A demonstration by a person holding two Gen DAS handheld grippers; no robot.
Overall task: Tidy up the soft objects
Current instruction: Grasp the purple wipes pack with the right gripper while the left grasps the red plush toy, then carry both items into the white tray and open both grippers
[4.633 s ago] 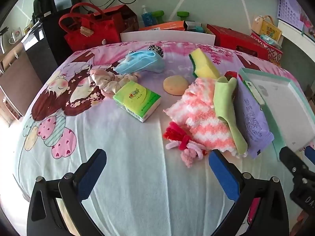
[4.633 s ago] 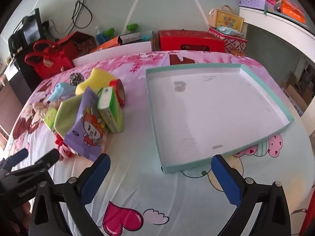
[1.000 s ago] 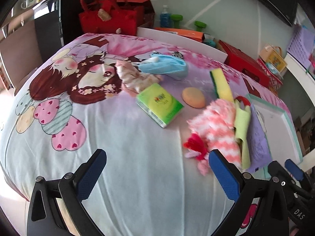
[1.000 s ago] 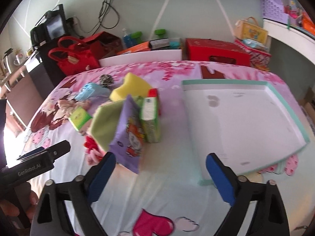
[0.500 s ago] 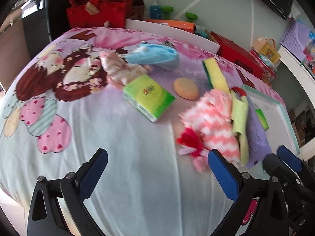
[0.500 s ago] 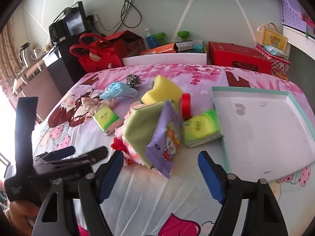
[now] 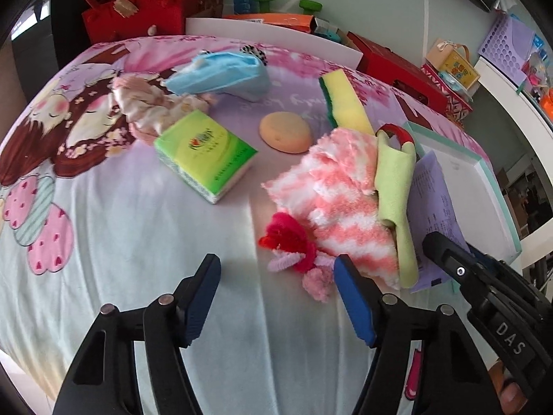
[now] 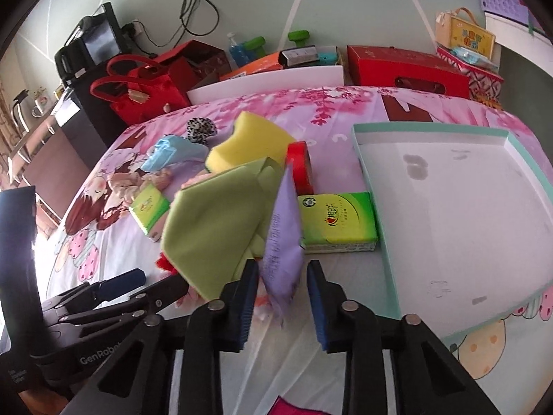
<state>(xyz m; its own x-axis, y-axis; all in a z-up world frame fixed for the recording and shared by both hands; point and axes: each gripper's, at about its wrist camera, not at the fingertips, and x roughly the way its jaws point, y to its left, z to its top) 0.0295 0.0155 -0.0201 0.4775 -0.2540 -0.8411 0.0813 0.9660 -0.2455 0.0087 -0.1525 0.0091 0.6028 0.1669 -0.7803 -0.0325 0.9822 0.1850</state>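
Soft things lie in a heap on the bed. My left gripper (image 7: pixel 276 269) is open, its fingers on either side of a red and pink pipe-cleaner bundle (image 7: pixel 293 252) beside a pink-and-white fluffy cloth (image 7: pixel 338 193). My right gripper (image 8: pixel 281 278) is partly closed around the lower edge of a purple wipes packet (image 8: pixel 281 238), with a small gap on each side. A green cloth (image 8: pixel 214 221) leans on the packet. A green tissue pack (image 8: pixel 337 221) lies beside the empty teal-rimmed tray (image 8: pixel 359 159).
A second tissue pack (image 7: pixel 204 155), an orange puff (image 7: pixel 285 131), a yellow sponge (image 7: pixel 345 103), a blue face mask (image 7: pixel 217 72), a pink scrunchie (image 7: pixel 145 107) and red tape (image 8: pixel 299 166) lie on the bed. Red bags and boxes stand behind.
Both grippers have narrowed and moved forward. The left one came down around the pipe-cleaner bundle. The right one came in around the purple packet's edge.
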